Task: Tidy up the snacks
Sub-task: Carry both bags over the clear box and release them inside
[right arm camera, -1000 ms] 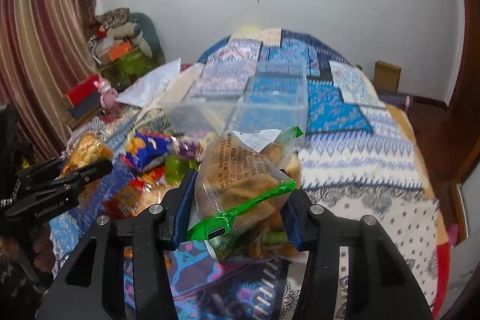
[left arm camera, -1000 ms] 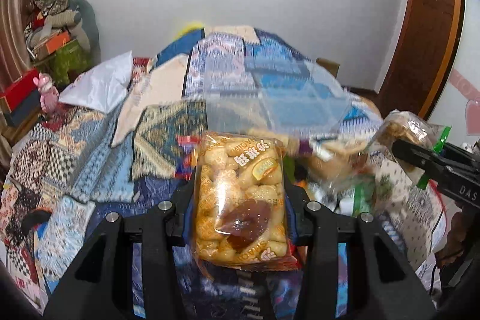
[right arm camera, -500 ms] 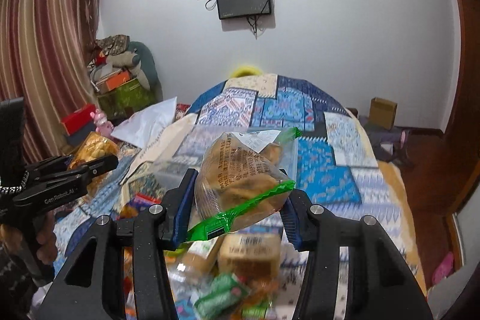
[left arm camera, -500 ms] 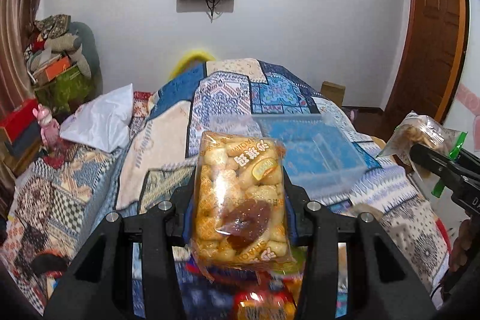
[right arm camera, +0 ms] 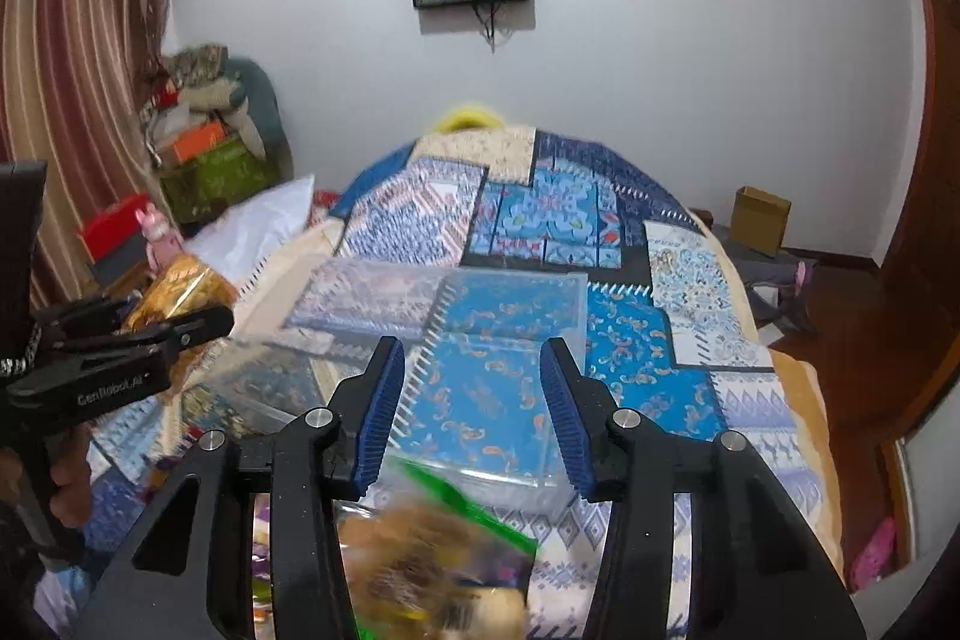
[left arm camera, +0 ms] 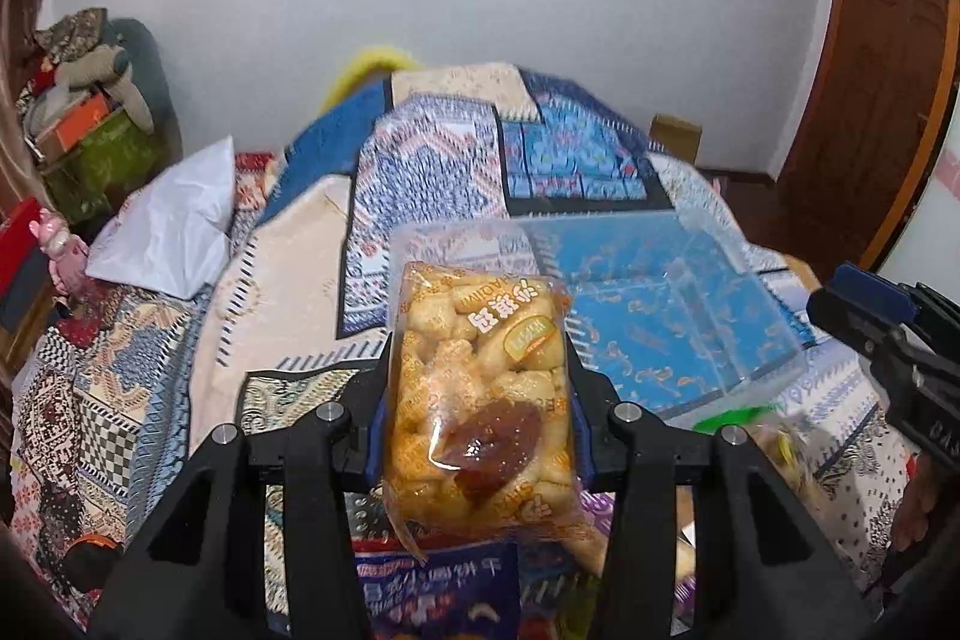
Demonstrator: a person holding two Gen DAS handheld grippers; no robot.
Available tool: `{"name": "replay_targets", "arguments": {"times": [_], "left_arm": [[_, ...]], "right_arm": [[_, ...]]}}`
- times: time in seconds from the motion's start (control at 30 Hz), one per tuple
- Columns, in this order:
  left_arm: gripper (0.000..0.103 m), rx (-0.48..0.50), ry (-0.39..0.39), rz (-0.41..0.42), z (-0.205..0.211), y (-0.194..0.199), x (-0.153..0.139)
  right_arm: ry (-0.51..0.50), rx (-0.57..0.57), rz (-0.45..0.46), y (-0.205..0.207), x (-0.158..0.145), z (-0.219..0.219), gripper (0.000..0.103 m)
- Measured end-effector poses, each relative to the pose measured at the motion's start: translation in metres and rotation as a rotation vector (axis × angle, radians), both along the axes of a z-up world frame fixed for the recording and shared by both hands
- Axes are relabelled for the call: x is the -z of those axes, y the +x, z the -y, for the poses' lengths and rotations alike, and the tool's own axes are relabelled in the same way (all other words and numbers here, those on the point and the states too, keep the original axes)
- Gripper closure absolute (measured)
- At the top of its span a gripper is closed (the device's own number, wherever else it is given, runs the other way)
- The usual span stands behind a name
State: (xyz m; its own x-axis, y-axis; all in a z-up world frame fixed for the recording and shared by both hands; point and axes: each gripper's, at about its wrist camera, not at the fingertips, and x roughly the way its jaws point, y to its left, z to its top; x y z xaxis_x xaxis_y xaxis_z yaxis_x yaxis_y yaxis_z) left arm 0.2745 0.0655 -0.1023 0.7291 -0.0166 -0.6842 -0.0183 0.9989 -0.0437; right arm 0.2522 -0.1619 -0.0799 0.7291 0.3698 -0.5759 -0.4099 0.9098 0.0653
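Clear plastic marks my target: the storage box (left arm camera: 654, 304) sits on the patchwork bedspread (left arm camera: 300, 244), centre-right of the left wrist frame; my left gripper (left arm camera: 477, 394) is clamped on the golden puff bag (left arm camera: 480, 388), low centre; my right gripper (right arm camera: 474, 412) stands wide with nothing between its jaws, the green-striped bag (right arm camera: 432, 562) blurred below it at the bottom of its frame, short of the box, I judge; I'd carry the puffs over the rim, lower, then release.

Clamped upright biscuit bag (left arm camera: 480, 400); blurred green-edged bag (right arm camera: 432, 568)
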Motion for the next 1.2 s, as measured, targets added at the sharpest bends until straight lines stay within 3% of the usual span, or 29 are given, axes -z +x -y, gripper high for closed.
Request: {"name": "replay_targets", "arguments": {"times": [0.23, 0.33, 0.5, 0.67, 0.77, 0.9, 1.13, 1.17, 1.2], "left_arm": [[0.058, -0.011, -0.011, 0.005, -0.004, -0.001, 0.008], [0.058, -0.005, -0.035, 0.008, -0.005, -0.009, 0.006], [0.058, 0.022, -0.003, 0.02, 0.003, -0.02, 0.004], [0.057, 0.029, -0.008, 0.018, 0.006, -0.027, 0.003], [0.058, 0.028, -0.012, 0.018, 0.005, -0.03, 0.003], [0.058, 0.025, -0.006, 0.018, 0.004, -0.03, 0.002], [0.058, 0.011, -0.018, 0.034, 0.001, -0.024, -0.006], [0.057, 0.01, -0.019, 0.034, 0.0, -0.022, -0.007], [0.057, 0.008, -0.021, 0.034, 0.0, -0.019, -0.008]], "right_arm": [[0.006, -0.058, -0.11, -0.004, 0.018, 0.01, 0.058], [0.022, -0.096, -0.191, -0.009, 0.028, 0.012, 0.052], [-0.061, -0.136, -0.25, -0.018, 0.047, -0.004, 0.03], [-0.078, -0.158, -0.317, -0.011, 0.063, -0.01, 0.028], [-0.067, -0.174, -0.369, -0.007, 0.073, -0.013, 0.038], [-0.069, -0.179, -0.332, -0.015, 0.063, -0.009, 0.06], [-0.056, -0.2, -0.214, -0.028, 0.024, -0.004, 0.067], [-0.039, -0.204, -0.206, -0.026, 0.018, -0.003, 0.078], [-0.021, -0.207, -0.203, -0.024, 0.013, -0.002, 0.101]]}}
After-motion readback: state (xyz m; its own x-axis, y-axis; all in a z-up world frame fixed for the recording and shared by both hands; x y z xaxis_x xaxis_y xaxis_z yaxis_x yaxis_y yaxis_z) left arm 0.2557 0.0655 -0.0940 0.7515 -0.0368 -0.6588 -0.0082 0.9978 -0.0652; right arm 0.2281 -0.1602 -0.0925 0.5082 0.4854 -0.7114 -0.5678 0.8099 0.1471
